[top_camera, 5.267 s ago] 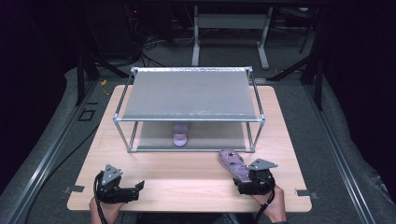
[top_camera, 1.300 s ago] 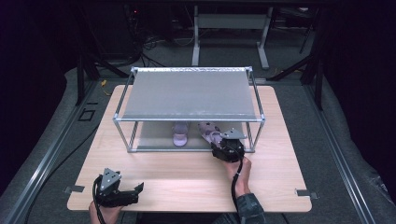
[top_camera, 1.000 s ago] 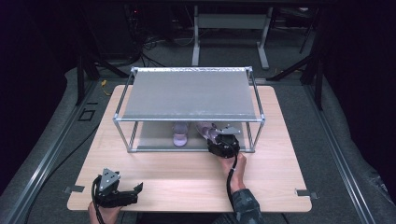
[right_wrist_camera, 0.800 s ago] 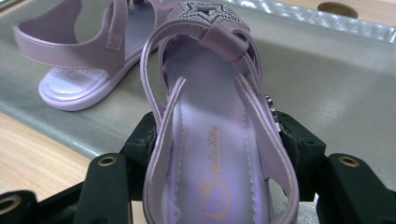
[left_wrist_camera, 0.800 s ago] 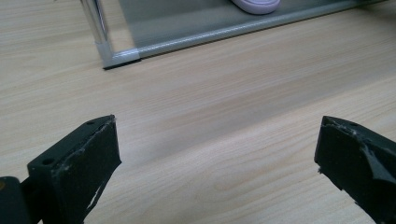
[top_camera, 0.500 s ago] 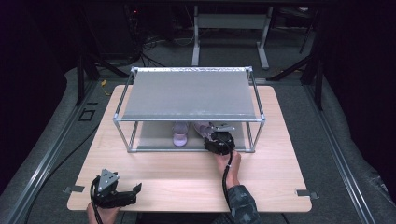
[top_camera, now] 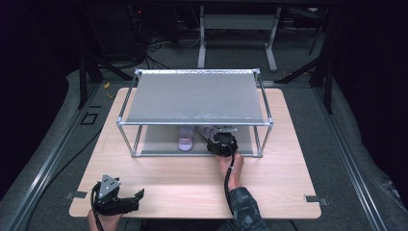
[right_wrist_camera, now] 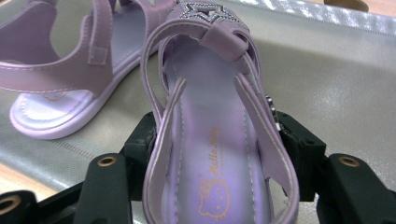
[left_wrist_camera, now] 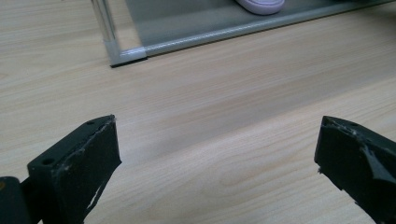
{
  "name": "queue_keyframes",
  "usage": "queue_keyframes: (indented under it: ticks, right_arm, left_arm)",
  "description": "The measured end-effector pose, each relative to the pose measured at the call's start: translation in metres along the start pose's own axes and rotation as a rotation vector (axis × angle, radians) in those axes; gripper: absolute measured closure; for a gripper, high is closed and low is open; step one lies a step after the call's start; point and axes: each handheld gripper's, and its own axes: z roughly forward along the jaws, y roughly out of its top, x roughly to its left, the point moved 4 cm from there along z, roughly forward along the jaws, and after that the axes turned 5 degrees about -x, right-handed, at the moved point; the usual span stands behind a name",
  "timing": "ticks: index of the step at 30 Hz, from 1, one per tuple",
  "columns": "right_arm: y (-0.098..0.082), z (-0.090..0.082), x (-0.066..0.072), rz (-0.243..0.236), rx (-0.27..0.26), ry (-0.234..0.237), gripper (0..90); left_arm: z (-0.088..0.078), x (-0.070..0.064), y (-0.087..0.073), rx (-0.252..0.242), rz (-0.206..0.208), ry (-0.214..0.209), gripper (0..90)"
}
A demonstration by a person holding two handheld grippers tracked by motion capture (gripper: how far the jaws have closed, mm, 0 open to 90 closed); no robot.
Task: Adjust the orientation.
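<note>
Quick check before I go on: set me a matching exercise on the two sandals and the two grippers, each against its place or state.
Things:
1. held sandal
2. second sandal
3. left gripper
4. right gripper

Places or states:
A. jaws open, nothing between them, over the bare table
B. reaches in under the rack, shut on a sandal
C. lies free on the rack's lower shelf
D. clamped at the heel end between two black jaws

Pairs: 1-D, 2-C, 3-A, 4-B

Lilac strappy sandal (right_wrist_camera: 215, 154), heel nearest, upright over grey shelf; matching sandal (right_wrist_camera: 60, 93) just beside
</note>
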Motion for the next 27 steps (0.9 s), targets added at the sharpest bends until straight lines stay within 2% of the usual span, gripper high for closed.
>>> queue_keyframes:
  ticks: [1, 2, 6, 8, 14, 17, 20, 24, 25, 27]
  right_arm:
    - [0.000, 0.000, 0.000, 0.000, 0.000, 0.000, 40.8]
    - [0.000, 0.001, 0.000, 0.019, 0.001, -0.009, 40.8]
    - [0.000, 0.003, 0.000, 0.019, -0.006, 0.005, 40.8]
    - [0.000, 0.005, 0.001, 0.019, 0.001, -0.007, 40.7]
    - [-0.001, 0.008, 0.004, 0.026, 0.007, -0.005, 40.6]
    - [-0.001, 0.010, 0.004, 0.031, 0.015, -0.025, 40.5]
    - [-0.001, 0.010, 0.004, 0.037, 0.013, -0.019, 40.1]
    - [-0.001, 0.010, 0.004, 0.036, 0.026, -0.015, 38.0]
    - [-0.002, 0.011, 0.004, 0.042, 0.015, -0.012, 35.2]
    - [-0.002, 0.010, 0.005, 0.044, 0.032, -0.013, 32.6]
  left_arm:
    - [0.000, 0.000, 0.000, 0.000, 0.000, 0.000, 0.0]
    - [0.000, 0.000, 0.000, 0.000, -0.002, -0.002, 0.0]
    - [0.001, -0.001, -0.001, 0.002, -0.002, -0.004, 0.0]
    - [0.001, -0.001, -0.001, 0.004, 0.000, -0.006, 0.0]
    - [0.000, -0.001, 0.000, 0.004, 0.003, -0.004, 0.0]
    - [0.000, 0.000, 0.001, -0.001, 0.003, -0.002, 0.0]
    - [0.000, 0.000, 0.001, -0.001, 0.002, -0.003, 0.0]
    - [0.000, -0.001, 0.000, 0.002, 0.001, -0.001, 0.0]
    - [0.000, 0.000, 0.000, 0.001, 0.000, -0.002, 0.0]
    - [-0.001, 0.000, 0.000, 0.001, -0.001, 0.000, 0.0]
